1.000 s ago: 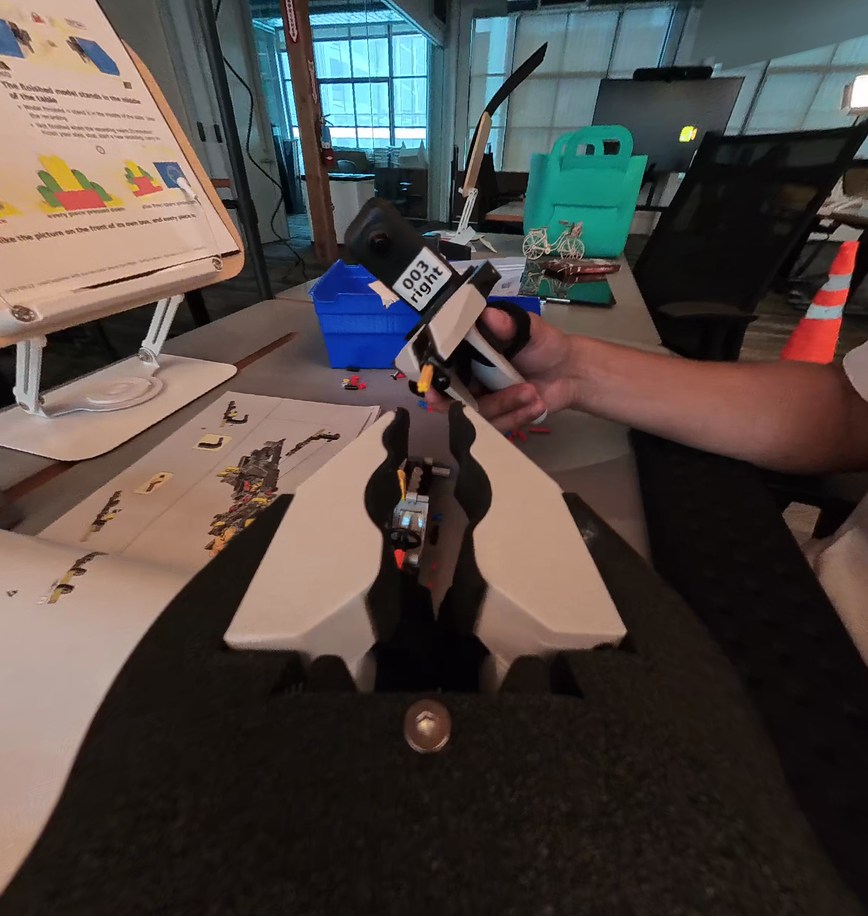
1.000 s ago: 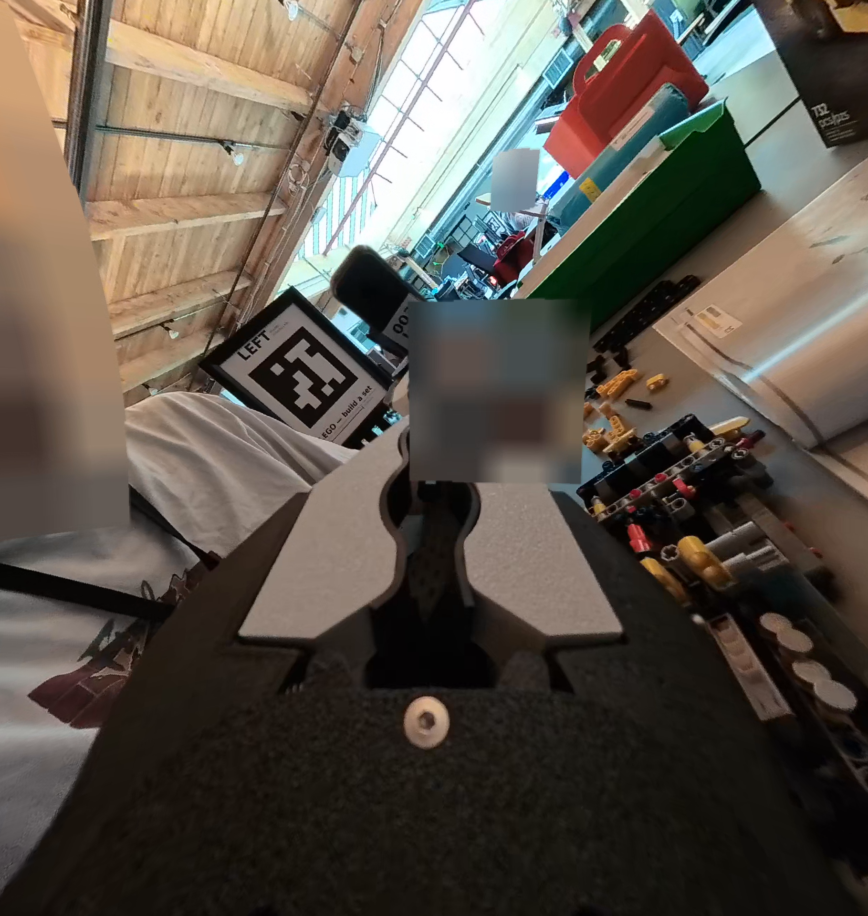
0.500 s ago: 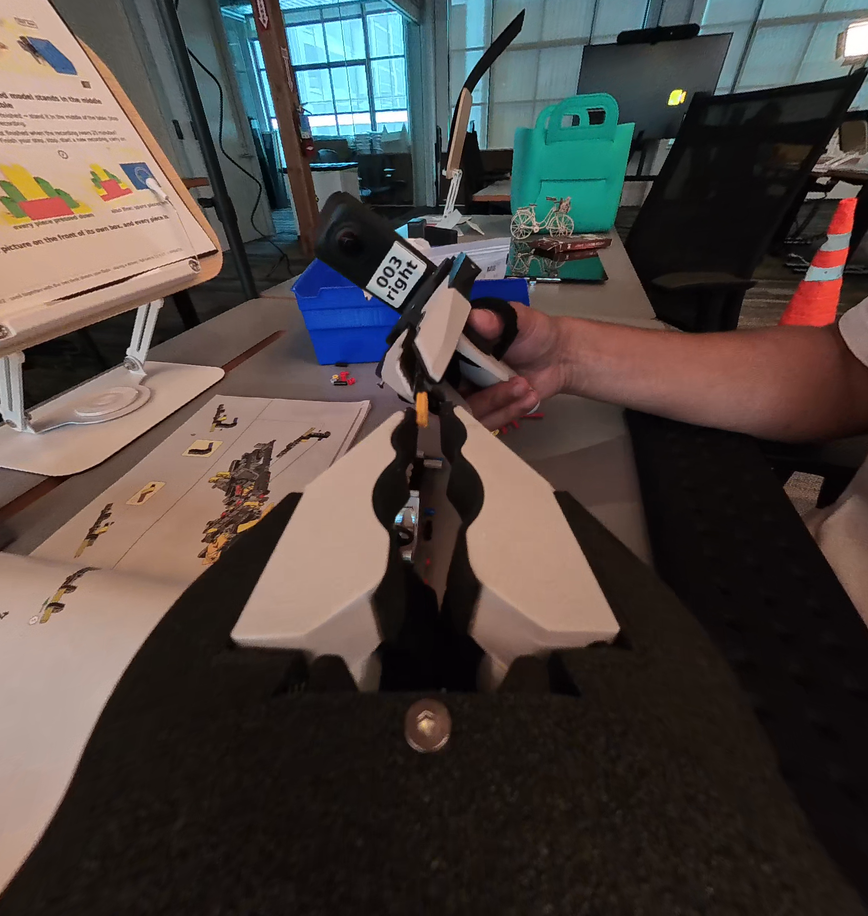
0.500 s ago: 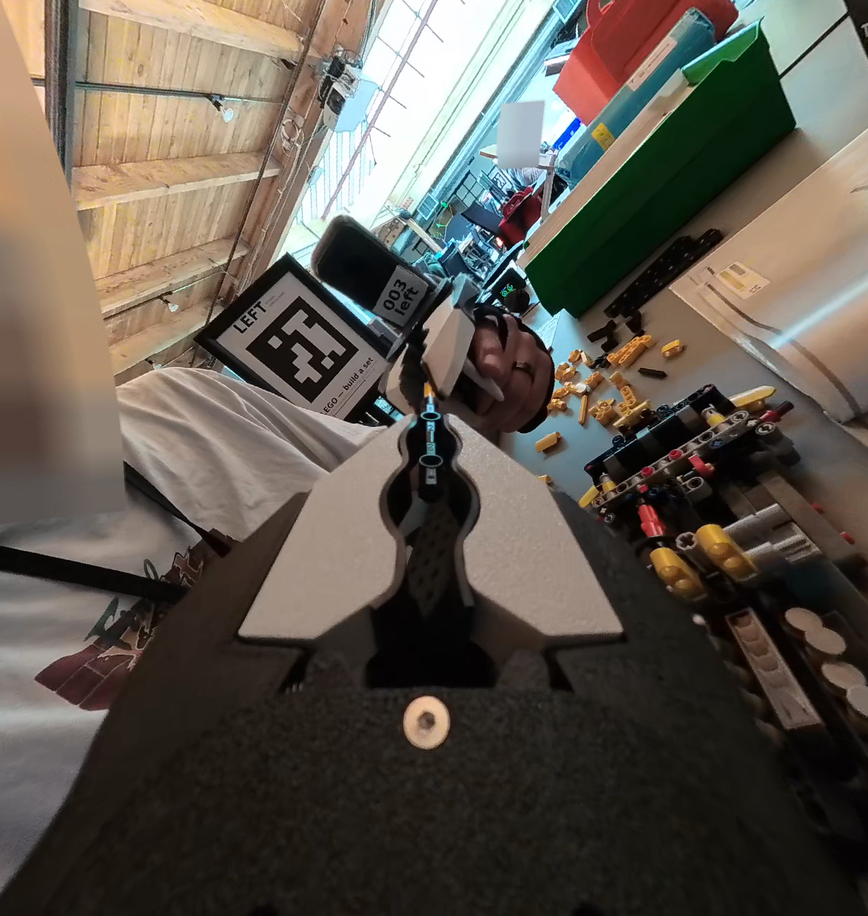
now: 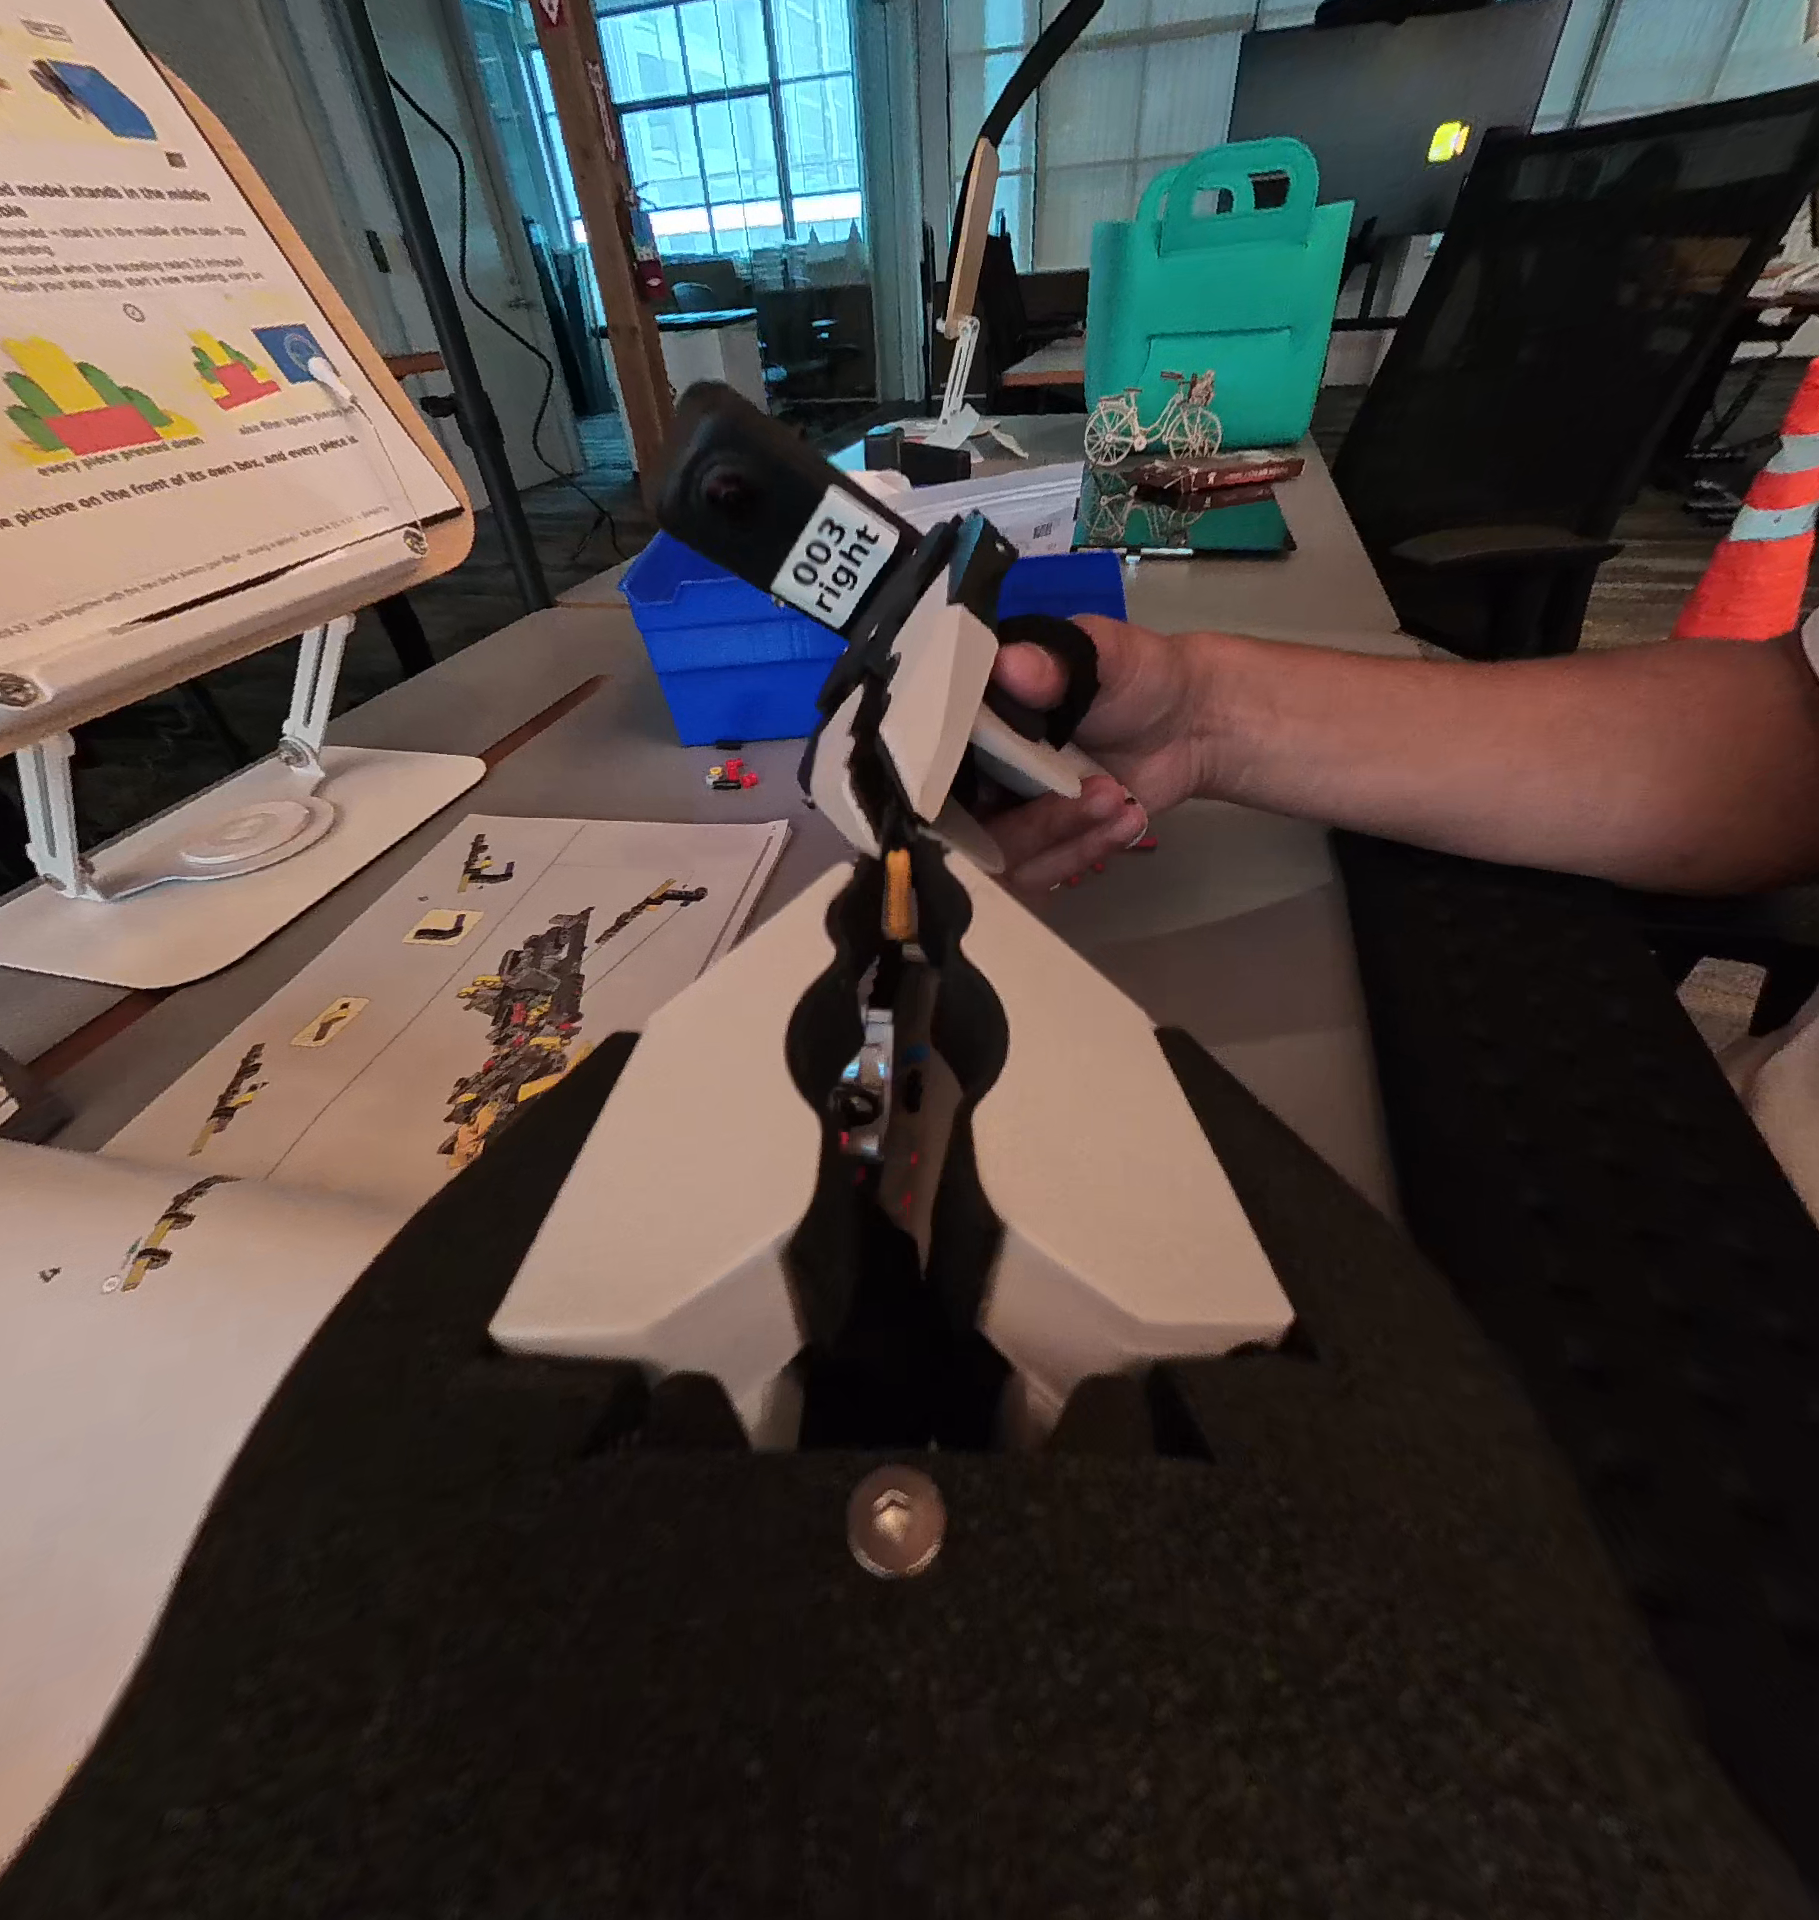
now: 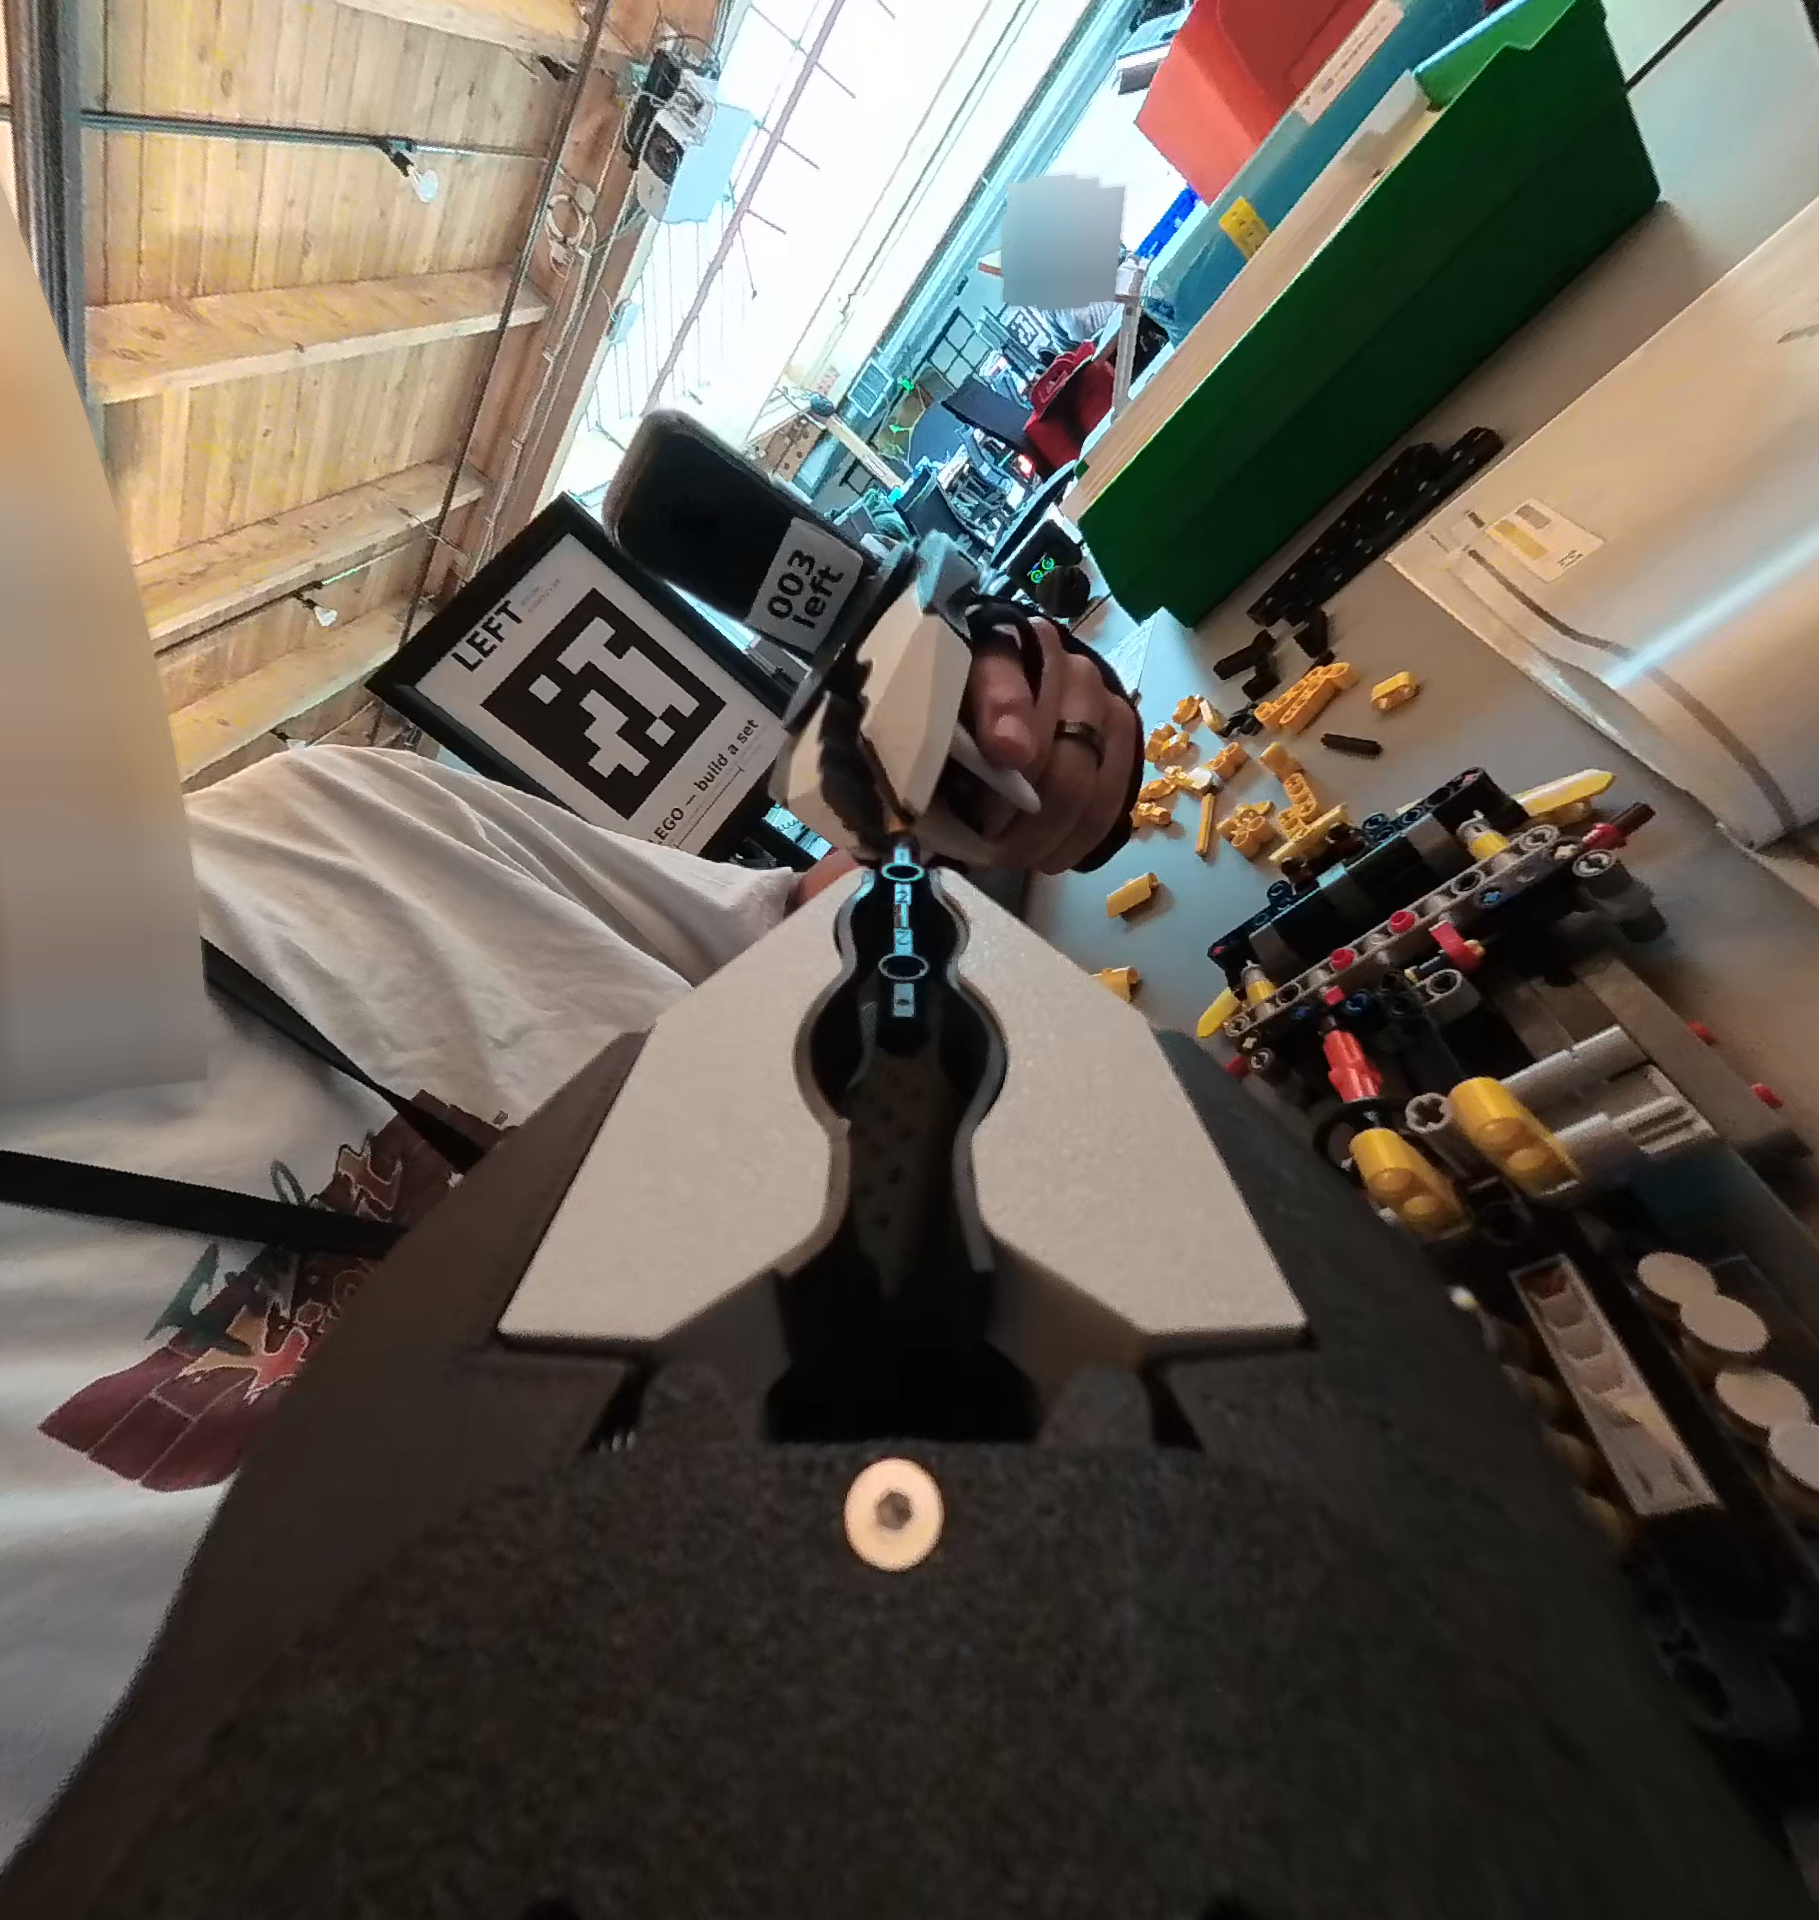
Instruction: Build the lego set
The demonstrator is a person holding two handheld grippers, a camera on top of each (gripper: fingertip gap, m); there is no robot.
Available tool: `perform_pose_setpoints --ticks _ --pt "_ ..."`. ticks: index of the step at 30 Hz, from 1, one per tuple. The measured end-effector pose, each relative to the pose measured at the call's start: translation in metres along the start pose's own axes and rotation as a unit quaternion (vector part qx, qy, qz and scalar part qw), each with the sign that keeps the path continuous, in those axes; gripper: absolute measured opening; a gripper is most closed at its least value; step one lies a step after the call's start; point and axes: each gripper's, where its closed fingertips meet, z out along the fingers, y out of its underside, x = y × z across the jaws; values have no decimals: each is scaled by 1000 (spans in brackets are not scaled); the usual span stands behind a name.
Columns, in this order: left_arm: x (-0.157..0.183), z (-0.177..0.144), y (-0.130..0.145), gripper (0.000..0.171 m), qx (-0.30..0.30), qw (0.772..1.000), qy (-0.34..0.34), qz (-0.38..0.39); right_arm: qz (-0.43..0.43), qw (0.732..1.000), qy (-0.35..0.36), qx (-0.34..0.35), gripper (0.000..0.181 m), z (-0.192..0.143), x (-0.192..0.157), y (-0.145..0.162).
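Observation:
My left gripper [image 5: 897, 883] is shut on a small grey and black sub-assembly [image 5: 869, 1081], held in the air over the table. My right gripper [image 5: 879, 831], in a person's hand, points tip to tip at it. It is shut on a slim black piece with holes [image 6: 900, 961] that has a yellow end [image 5: 894, 899]. The yellow end sits between the left fingertips. In the right wrist view my right gripper [image 6: 900, 883] meets the left gripper [image 6: 874, 842]. A partly built black, grey and yellow model [image 6: 1404, 935] lies on the table to the right.
An open instruction booklet [image 5: 469, 987] lies at the left below a document stand [image 5: 157, 364]. A blue bin [image 5: 728, 655], teal bag [image 5: 1217, 291], black chair [image 5: 1559, 364] and orange cone [image 5: 1778, 509] stand behind. Loose yellow pieces [image 6: 1258, 769], a green bin [image 6: 1352, 312] and a white box [image 6: 1663, 582] are near the model. My two grippers' fingertips are within a few centimetres of each other.
The two grippers have come together. The right gripper's yellow-ended piece was a little apart from the left fingertips and now sits between them.

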Motion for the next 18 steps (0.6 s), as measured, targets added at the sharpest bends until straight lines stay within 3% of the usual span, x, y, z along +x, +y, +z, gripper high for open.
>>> perform_pose_setpoints --ticks 18 --pt "-2 1 9 3 -35 994 -39 95 20 1000 3 -11 6 -3 4 4"
